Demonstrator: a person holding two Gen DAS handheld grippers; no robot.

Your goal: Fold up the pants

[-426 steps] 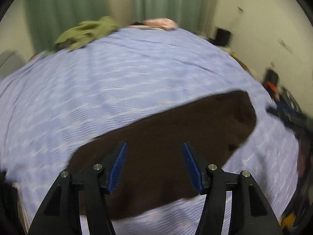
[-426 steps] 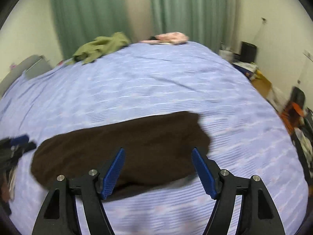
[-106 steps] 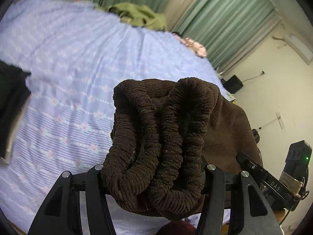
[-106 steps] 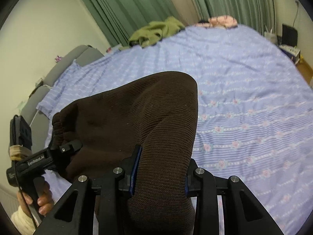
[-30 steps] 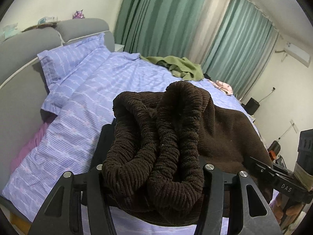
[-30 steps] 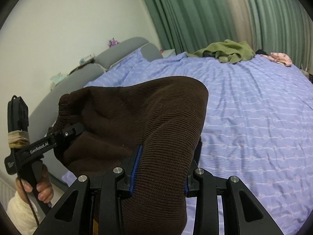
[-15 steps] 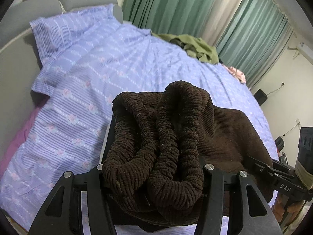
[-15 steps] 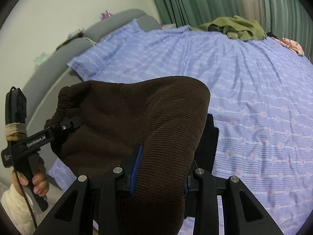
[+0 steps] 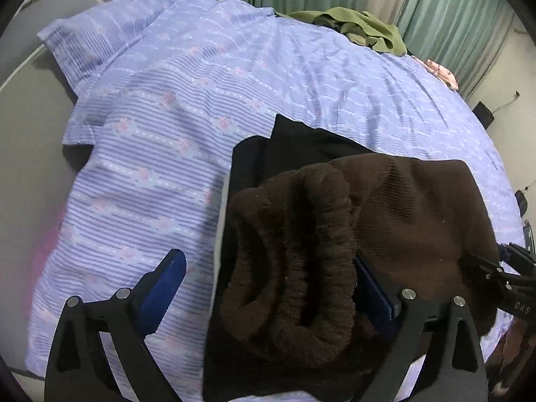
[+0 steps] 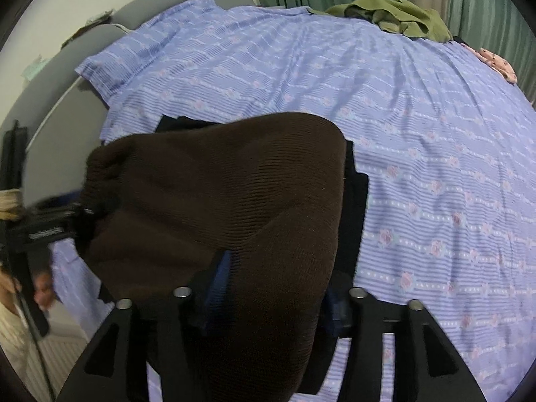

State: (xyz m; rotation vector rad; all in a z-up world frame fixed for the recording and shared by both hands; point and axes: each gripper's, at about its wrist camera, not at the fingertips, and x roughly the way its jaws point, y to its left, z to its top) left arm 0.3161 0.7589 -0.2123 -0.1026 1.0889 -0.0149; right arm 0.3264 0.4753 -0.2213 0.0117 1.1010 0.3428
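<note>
Left wrist view: the left gripper (image 9: pixel 268 288) is spreading its jaws right now, the near pad standing clear over the striped bedsheet (image 9: pixel 160 107) while the bunched waistband of the brown ribbed pants (image 9: pixel 301 254) is resting against the far pad only, so nothing is being pinched here. The pants are looking folded into a compact bundle, and it is settling onto a black folded garment (image 9: pixel 301 140) lying on the bed, so the folding itself seems done and the stacking nearly finished; letting go and pulling clear are what seems left. No containers are showing anywhere, only an olive garment (image 9: pixel 361 26) and a pink one (image 9: pixel 439 70) lying far up the bed. Right wrist view: the right gripper (image 10: pixel 274 284) is opening too, with the smooth folded edge of the pants between its pads; whether they are pressing on the cloth I cannot tell. The bundle is covering most of the black garment, and at the left edge a hand (image 10: pixel 43 288) is carrying the other gripper.
</note>
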